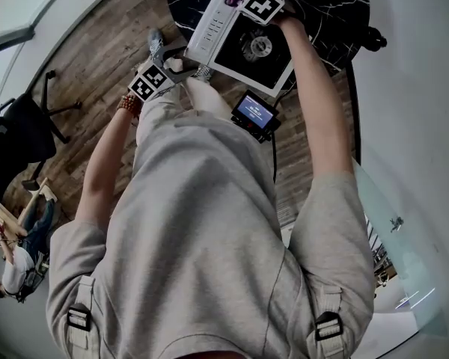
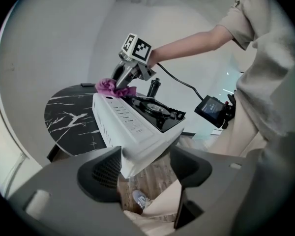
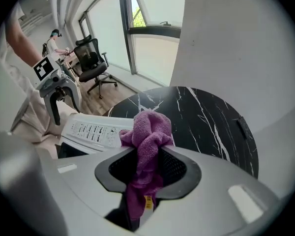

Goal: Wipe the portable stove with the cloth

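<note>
A person standing over a round black marble bench (image 1: 337, 13) works on a white stove (image 1: 243, 43) with a gripper in each hand. The stove sits at the bench's edge, its near corner jutting out past the rim above the wood floor (image 1: 97, 58). The left gripper (image 2: 146, 163) meets that overhanging corner. Its jaws stand wide apart with the corner between them, the left jaw close against the stove's side wall. Whether either pad actually presses on the casing cannot be made out. At the stove's far end, the right gripper (image 3: 148, 168) points steeply down, its jaws clamped on a bunched purple cloth (image 3: 150, 132). The cloth's free end bulges out beyond the jaw tips and rests on the far corner of the stove's top, beside the white control strip (image 2: 125, 117) and short of the round burner (image 2: 155, 107). A small yellow tag (image 3: 147, 202) hangs from the part of the cloth caught deep between the jaws. A small lit screen (image 1: 256, 112) on a cable hangs just off the stove's near side, in front of the person. Well away from the stove, a black office chair (image 3: 91, 60) stands by the windows.
</note>
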`<state>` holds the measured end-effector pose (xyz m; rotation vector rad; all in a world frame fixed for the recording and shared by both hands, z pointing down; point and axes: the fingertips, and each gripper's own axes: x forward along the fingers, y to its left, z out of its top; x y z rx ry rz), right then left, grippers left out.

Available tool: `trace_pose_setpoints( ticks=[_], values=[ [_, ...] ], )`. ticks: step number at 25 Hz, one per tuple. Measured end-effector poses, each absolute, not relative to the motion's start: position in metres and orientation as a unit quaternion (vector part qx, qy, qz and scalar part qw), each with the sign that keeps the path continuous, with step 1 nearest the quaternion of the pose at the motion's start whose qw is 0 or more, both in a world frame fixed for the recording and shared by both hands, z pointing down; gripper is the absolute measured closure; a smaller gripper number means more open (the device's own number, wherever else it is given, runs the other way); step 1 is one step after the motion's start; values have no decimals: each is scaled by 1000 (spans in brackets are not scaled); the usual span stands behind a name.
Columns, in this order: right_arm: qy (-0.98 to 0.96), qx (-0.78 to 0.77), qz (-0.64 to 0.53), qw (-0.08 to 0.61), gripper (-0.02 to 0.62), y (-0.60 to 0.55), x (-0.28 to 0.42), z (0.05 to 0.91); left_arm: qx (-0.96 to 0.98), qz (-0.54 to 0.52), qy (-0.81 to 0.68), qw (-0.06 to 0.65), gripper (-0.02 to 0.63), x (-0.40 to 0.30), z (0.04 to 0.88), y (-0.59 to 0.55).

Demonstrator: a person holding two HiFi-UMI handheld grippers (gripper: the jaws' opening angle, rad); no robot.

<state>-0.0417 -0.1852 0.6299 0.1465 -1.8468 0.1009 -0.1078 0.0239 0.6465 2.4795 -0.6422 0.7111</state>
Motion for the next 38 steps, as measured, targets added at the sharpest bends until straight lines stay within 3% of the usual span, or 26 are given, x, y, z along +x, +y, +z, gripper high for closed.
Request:
trace_pose_setpoints(
  ticks=[8,20,38],
  values=[
    [-763,24,-11,646,469,-172,-47,634,895,250,-277,246,322,-107,656,9],
    [-764,-1,-76,641,471,-138,-61,638,896,262,-270,235,322,-105,652,6],
    [-811,-65,-6,581,489,-37,-80,641,895,269,-264,238,319,-107,655,5]
  ],
)
